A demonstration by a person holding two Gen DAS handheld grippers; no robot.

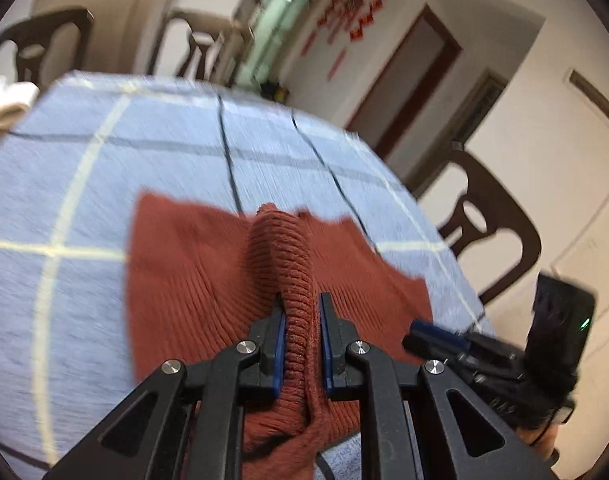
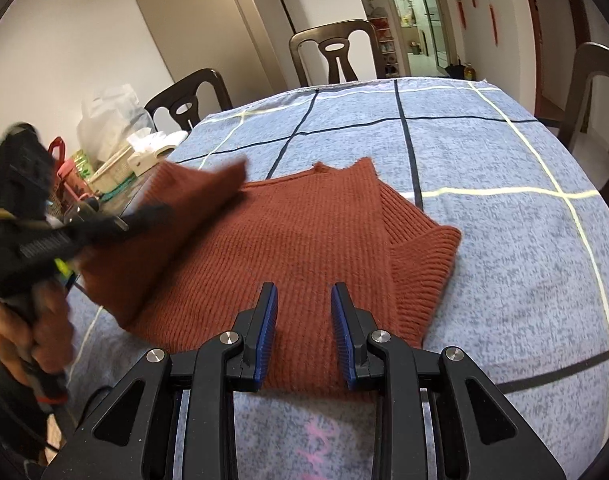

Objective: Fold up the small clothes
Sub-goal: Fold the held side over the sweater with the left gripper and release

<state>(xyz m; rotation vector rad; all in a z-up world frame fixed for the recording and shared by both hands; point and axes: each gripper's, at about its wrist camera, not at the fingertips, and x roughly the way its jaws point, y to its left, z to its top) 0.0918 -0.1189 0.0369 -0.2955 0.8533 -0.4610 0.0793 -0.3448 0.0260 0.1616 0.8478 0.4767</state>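
Observation:
A rust-red ribbed knit sweater (image 2: pixel 304 240) lies on a blue checked tablecloth (image 2: pixel 504 208). Its right sleeve (image 2: pixel 424 256) is folded in over the body. My left gripper (image 1: pixel 302 312) is shut on a bunched fold of the sweater (image 1: pixel 284 248) and holds that part lifted above the rest. In the right wrist view the left gripper (image 2: pixel 144 216) shows at the left, carrying the raised left side of the sweater. My right gripper (image 2: pixel 304 300) is open and empty, hovering over the sweater's near hem. It also shows at the right of the left wrist view (image 1: pixel 432 336).
Dark wooden chairs (image 2: pixel 336 52) stand around the table. At the table's left edge sit a white plastic bag (image 2: pixel 112 120), a tissue box (image 2: pixel 148 156) and bottles. The tablecloth (image 1: pixel 64 200) spreads wide to the left of the sweater.

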